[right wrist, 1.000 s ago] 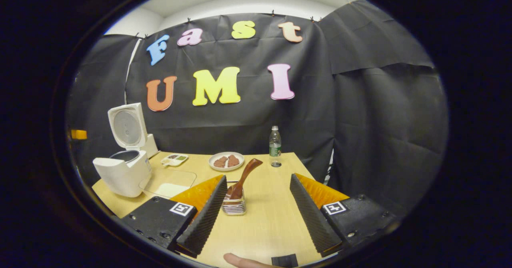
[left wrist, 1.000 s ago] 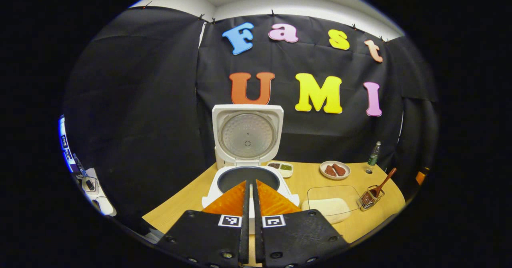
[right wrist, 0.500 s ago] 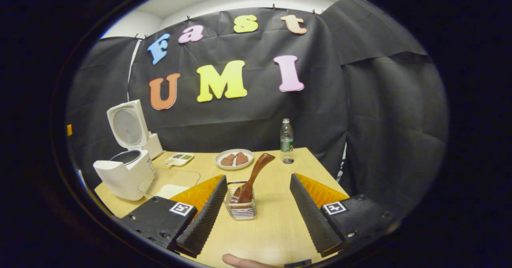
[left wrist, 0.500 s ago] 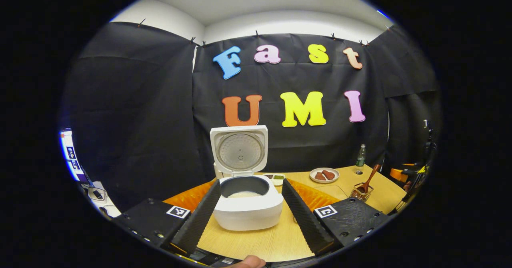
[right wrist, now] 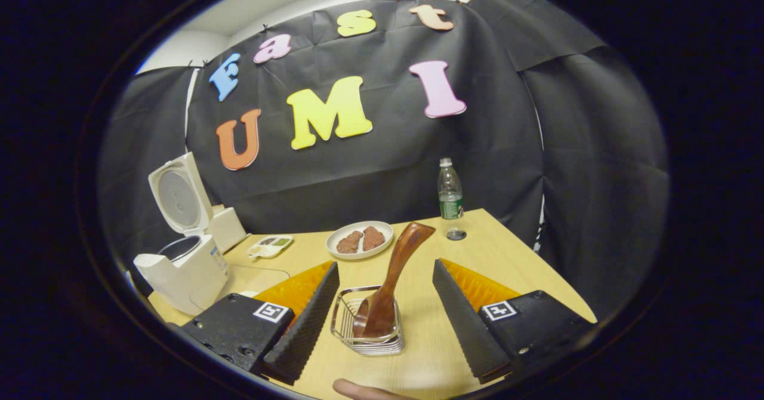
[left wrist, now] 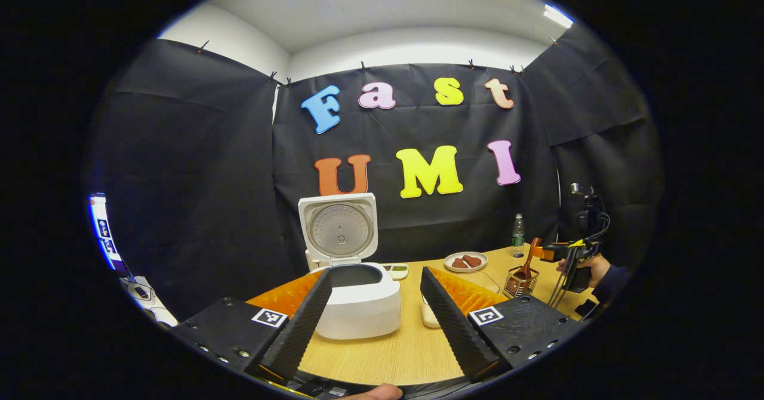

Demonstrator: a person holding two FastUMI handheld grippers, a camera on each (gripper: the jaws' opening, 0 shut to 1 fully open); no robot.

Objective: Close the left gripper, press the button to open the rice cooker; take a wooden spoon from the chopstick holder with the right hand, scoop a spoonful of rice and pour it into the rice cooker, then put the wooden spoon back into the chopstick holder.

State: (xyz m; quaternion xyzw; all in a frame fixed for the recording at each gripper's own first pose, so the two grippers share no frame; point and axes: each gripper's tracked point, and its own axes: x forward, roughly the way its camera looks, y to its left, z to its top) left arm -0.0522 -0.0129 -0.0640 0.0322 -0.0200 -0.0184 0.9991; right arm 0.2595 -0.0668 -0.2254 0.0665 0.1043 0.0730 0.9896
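Note:
The white rice cooker (left wrist: 357, 301) stands on the wooden table (left wrist: 382, 352) with its lid (left wrist: 338, 228) raised upright. My left gripper (left wrist: 375, 322) is open, held back from the cooker's front with nothing between its fingers. A wire chopstick holder (right wrist: 367, 328) holds a brown wooden spoon (right wrist: 394, 277) whose handle leans up to the right. My right gripper (right wrist: 385, 322) is open, its fingers on either side of the holder and apart from it. In the left gripper view the holder (left wrist: 520, 280) stands at the far right, with the right gripper (left wrist: 544, 251) at the spoon's handle.
A plate (right wrist: 360, 240) with two brown pieces, a small divided dish (right wrist: 270, 246) and a water bottle (right wrist: 450, 196) stand towards the back of the table. A clear rice container (left wrist: 427, 315) lies right of the cooker, partly hidden by my left gripper's finger. A hand (left wrist: 588, 264) holds the right gripper.
My left gripper went from shut over the cooker's front to open and drew back from it. My right gripper has moved closer to the holder, which now sits between its fingers.

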